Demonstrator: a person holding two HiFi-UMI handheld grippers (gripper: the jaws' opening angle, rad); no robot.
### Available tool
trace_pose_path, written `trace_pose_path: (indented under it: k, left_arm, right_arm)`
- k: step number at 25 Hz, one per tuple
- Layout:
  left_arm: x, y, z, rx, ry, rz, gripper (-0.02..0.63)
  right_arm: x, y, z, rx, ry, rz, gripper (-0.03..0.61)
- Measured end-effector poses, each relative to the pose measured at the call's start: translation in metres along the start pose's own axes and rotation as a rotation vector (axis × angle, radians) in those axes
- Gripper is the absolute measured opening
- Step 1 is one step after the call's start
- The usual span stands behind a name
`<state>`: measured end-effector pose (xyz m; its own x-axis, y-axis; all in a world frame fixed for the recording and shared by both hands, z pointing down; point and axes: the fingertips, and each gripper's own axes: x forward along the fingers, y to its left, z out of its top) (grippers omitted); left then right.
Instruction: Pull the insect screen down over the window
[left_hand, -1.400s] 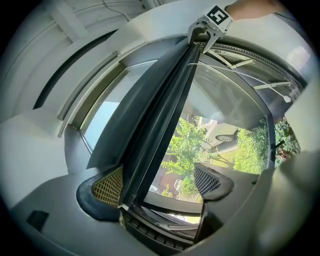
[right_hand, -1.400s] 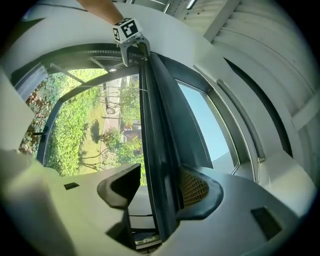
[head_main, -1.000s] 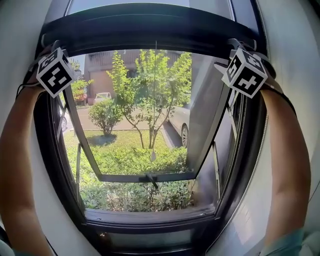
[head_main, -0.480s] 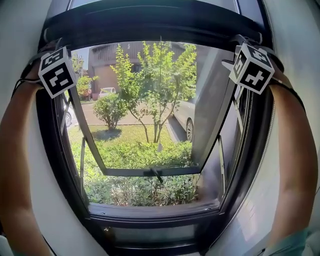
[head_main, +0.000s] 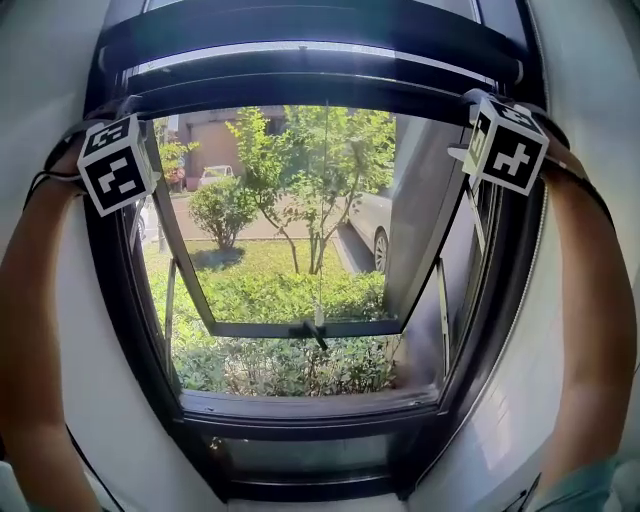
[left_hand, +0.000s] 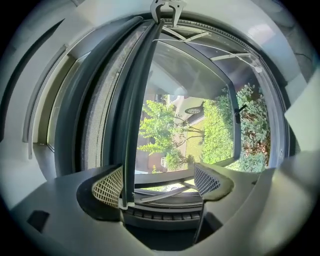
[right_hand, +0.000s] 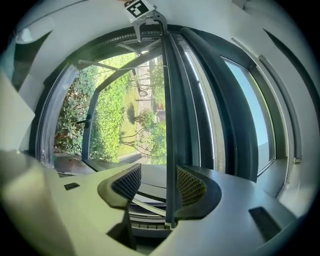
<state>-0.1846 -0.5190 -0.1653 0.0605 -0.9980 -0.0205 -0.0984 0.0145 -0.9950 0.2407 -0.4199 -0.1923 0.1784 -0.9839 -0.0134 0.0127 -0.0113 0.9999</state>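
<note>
Up top of window (head_main: 300, 405): my left gripper (left_hand: 162, 180), right gripper (right_hand: 157, 182), jaws apart, one pad each against screen bar (head_main: 300, 88). Pull-down barely begun; next needs even downward drag.

Left gripper (left_hand: 157, 176) jaws apart — screen bar (left_hand: 133, 125) against pad.

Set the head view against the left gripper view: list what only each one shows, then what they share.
Head view only: the person's left forearm and right forearm, reaching up at either side. Left gripper view only: the left gripper with its jaws apart, and one pad right beside the screen bar. Both: that bar, the tilted-open pane and the trees outside.
</note>
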Motion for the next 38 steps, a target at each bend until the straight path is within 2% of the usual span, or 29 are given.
trace_pose_path:
  k: [4,11,16,23,27,32,38]
  left_arm:
    - [-0.005,-0.024,-0.002,0.015,0.009,-0.08,0.436]
    - [-0.015,-0.058,-0.006,0.034,0.01,-0.176,0.436]
    - [-0.027,-0.065,-0.005,0.069,0.0,-0.151,0.436]
    - [-0.031,-0.091,-0.008,0.079,-0.009,-0.198,0.436]
    - [-0.033,-0.105,-0.006,0.083,-0.016,-0.216,0.436]
    - [-0.035,-0.135,-0.009,0.085,-0.018,-0.281,0.436]
    - [-0.038,-0.144,-0.01,0.097,-0.024,-0.274,0.436]
  right_arm:
    - [-0.003,0.023,-0.001,-0.001,0.022,0.073,0.225]
    - [-0.007,0.055,-0.004,-0.014,0.043,0.14,0.225]
    - [-0.011,0.075,-0.006,-0.033,0.065,0.181,0.224]
    - [-0.015,0.11,-0.004,-0.034,0.088,0.285,0.224]
    - [-0.018,0.123,-0.005,-0.031,0.086,0.306,0.224]
    - [-0.017,0.147,-0.003,-0.071,0.092,0.344,0.224]
    - [-0.022,0.157,-0.003,-0.052,0.103,0.354,0.225]
